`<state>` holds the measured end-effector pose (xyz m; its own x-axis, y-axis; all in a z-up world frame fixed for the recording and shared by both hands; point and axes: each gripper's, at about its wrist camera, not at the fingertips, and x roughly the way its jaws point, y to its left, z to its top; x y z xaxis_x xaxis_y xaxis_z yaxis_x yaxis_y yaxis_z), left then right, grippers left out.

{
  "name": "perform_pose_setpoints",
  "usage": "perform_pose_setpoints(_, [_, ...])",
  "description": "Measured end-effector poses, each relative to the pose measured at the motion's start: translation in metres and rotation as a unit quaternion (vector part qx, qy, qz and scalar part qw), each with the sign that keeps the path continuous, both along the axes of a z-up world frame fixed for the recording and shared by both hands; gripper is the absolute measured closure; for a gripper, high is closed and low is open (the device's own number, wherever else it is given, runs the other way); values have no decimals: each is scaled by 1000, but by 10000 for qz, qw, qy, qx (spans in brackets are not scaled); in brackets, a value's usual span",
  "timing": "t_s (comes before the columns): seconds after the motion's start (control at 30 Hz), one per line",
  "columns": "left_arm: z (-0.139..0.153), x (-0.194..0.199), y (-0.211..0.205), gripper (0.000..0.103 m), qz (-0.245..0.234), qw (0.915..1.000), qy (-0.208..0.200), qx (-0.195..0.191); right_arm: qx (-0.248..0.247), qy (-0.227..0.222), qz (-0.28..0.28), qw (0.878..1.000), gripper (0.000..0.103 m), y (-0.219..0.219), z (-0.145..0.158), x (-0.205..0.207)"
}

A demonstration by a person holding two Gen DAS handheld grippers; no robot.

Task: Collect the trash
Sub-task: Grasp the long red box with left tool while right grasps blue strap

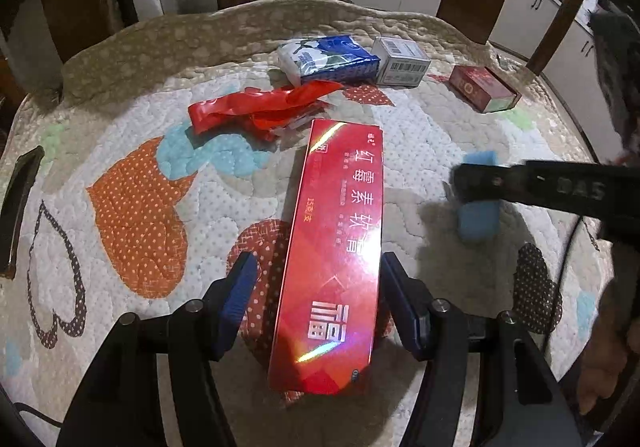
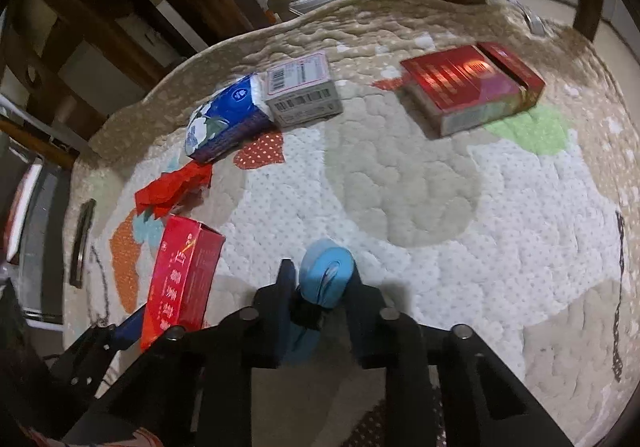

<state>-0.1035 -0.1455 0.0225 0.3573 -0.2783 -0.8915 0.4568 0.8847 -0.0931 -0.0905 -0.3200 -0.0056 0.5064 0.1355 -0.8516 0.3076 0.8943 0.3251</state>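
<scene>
Trash: glossy long red box [image 1: 336, 255] between open left tool [image 1: 316, 301]; right tool [image 2: 320, 287] grips blue roll [image 2: 326, 273]

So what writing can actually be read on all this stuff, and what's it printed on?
"红霉素软膏": long red box.
"15克/支": same box, small side print, only roughly legible.
"DAS": black arm of the right gripper.
Barcodes on the grey box: digits too small.
Tissue pack, red cigarette pack: print too blurred.
</scene>
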Motion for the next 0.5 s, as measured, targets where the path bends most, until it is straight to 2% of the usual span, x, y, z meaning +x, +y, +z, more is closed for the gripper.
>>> perform_pose_setpoints(0.03, [0,0,0,49,42,10000,16,7,76,-32,5,10000,82,-4,1,-5])
perform_pose_setpoints(0.07, [2,0,2,63,96,9999,27,-26,116,-66,23,9999,82,-6,2,-10])
perform_pose_setpoints(0.23, [18,-10,11,64,278,9992,9,-291,95,-176,67,9998,84,-13,9,-41])
perform_pose_setpoints(0.5, [47,-43,11,64,165,9980,-82,-600,-128,-448,95,9989,85,-22,24,-90])
